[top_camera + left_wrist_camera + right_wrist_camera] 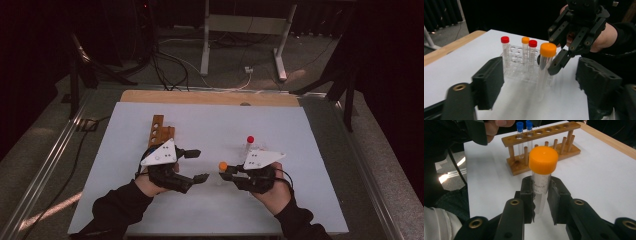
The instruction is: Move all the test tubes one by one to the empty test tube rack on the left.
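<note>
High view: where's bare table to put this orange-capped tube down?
Bare white table lies right of the right gripper, and along the far edge behind the wooden rack. It is crowded between the grippers, by the orange-capped tube and the clear rack.

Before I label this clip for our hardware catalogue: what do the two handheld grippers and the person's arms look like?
Both the left gripper and the right gripper are black, with two blocky jaws, brass-coloured pivot rivets and a grey three-cornered plate on top. The person wears dark long sleeves.
</note>
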Tool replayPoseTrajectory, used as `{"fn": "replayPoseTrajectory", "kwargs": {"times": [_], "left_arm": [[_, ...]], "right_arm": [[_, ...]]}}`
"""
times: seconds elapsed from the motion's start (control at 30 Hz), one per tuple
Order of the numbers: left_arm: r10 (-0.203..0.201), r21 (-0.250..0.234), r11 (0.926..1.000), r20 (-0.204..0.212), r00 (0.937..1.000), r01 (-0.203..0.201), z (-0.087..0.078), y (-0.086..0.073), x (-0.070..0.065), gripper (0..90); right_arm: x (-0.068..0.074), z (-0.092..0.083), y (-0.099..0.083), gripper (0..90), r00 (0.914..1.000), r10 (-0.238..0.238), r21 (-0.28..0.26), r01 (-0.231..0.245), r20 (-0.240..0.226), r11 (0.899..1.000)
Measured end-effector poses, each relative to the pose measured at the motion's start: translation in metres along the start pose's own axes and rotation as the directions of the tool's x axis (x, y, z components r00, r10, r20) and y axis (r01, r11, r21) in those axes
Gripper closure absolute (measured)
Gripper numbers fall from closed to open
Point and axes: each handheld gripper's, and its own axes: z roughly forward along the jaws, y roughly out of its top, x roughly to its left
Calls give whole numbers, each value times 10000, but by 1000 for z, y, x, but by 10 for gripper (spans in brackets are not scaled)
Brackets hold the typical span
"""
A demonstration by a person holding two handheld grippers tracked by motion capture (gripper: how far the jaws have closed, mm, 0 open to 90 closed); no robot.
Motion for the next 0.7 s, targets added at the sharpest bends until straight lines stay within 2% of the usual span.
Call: {"fn": "replayPoseTrajectory", "kwargs": {"times": [0.17, 0.33, 0.5, 0.7], "left_arm": [[206, -4, 9998, 128, 9997, -206, 9, 3, -5, 391], [309, 69, 9995, 204, 9993, -311, 18, 5, -8, 452], [476, 219, 9986, -7, 9989, -476, 26, 4, -9, 519], [644, 228, 9976, 123, 9978, -647, 34, 5, -11, 594]], "right_arm": [[2, 3, 0, 747, 10000, -23, 57, 24, -80, 10000], [3, 4, 0, 747, 9999, -33, 76, 34, -140, 10000], [4, 5, 0, 747, 9998, -73, 103, 74, -180, 9999], [6, 7, 1, 747, 9997, -88, 145, 92, -224, 9999]]}}
